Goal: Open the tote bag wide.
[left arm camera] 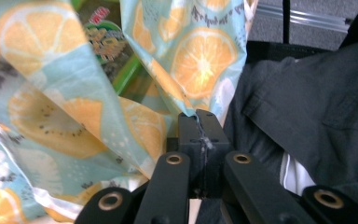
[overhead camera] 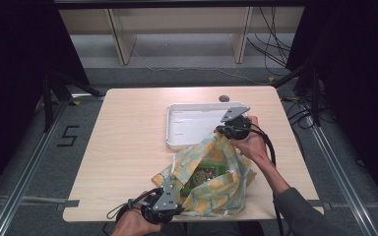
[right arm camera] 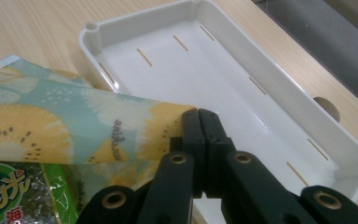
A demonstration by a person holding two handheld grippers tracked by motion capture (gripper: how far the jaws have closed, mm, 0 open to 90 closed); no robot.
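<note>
Two grippers, left (left arm camera: 200, 122) and right (right arm camera: 199, 116), each clamped shut on an edge of the soft, light fruit-print bag (overhead camera: 211, 189); thin film likely slips, so hems suit gripping best

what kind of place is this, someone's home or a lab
Most likely a lab or recording space, not a home. The light wooden table stands between metal rails on a grey floor, loose cables trail at the back, and dark curtains close off the sides.
</note>
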